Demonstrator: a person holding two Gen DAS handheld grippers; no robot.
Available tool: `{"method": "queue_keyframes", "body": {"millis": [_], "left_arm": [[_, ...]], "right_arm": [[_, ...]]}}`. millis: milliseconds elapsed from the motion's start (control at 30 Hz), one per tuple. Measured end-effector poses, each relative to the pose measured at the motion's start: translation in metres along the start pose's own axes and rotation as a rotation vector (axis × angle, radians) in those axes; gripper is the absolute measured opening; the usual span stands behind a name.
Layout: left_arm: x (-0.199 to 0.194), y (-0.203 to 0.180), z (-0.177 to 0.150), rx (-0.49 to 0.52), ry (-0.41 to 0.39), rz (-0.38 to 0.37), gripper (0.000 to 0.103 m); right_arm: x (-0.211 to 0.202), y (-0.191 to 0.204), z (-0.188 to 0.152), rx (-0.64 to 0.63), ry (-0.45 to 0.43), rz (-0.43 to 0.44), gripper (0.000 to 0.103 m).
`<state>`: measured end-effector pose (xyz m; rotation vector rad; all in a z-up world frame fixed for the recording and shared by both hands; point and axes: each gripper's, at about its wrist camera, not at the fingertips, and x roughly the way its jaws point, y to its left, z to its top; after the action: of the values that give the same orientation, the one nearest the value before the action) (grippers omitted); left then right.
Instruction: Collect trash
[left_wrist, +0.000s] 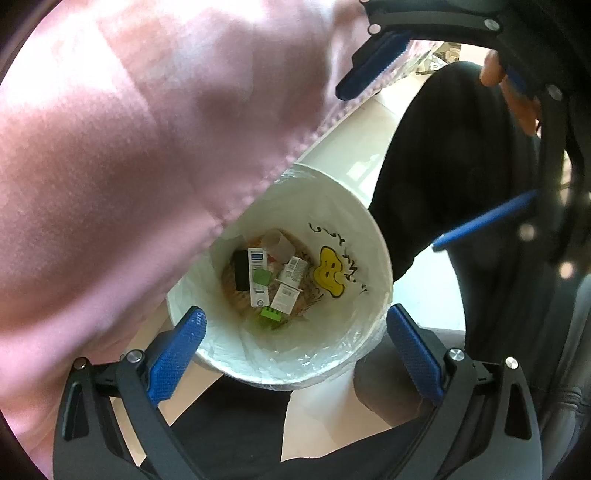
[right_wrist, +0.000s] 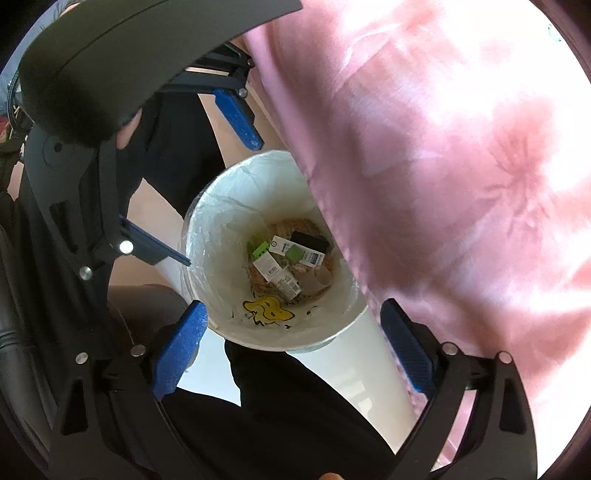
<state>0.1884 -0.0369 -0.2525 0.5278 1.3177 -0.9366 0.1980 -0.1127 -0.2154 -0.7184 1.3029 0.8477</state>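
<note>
A white bin (left_wrist: 365, 236) lined with a clear plastic bag stands on the pale floor, and both grippers hang above its mouth, pointing down into it. The left gripper (left_wrist: 295, 332) has its blue fingers (left_wrist: 177, 354) wide apart, one on each side of the near rim of the bin, with nothing between them. The right gripper (right_wrist: 291, 343) also has its jaws wide apart and empty, over the opposite side of the rim.

The trash (left_wrist: 271, 280) lies at the bottom of the bin: several small white cartons with barcodes, a black flat piece, some green pieces and a bit of crumpled paper. On the inside wall of the bin there is a yellow cartoon drawing (left_wrist: 328, 273) with black writing near it.

A pink cloth (left_wrist: 129, 147) hangs over one side of the bin and hides part of its rim. Beside the bin there are a person's legs in black trousers (left_wrist: 443, 177).
</note>
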Motion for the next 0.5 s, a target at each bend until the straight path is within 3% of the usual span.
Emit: {"method": "queue_keyframes", "body": {"millis": [500], "left_arm": [[-0.03,-0.012,0.001,-0.016,-0.06,0.06,0.099]], "right_arm": [[-0.035,0.001,-0.017,0.085,-0.07,-0.088,0.093]]}}
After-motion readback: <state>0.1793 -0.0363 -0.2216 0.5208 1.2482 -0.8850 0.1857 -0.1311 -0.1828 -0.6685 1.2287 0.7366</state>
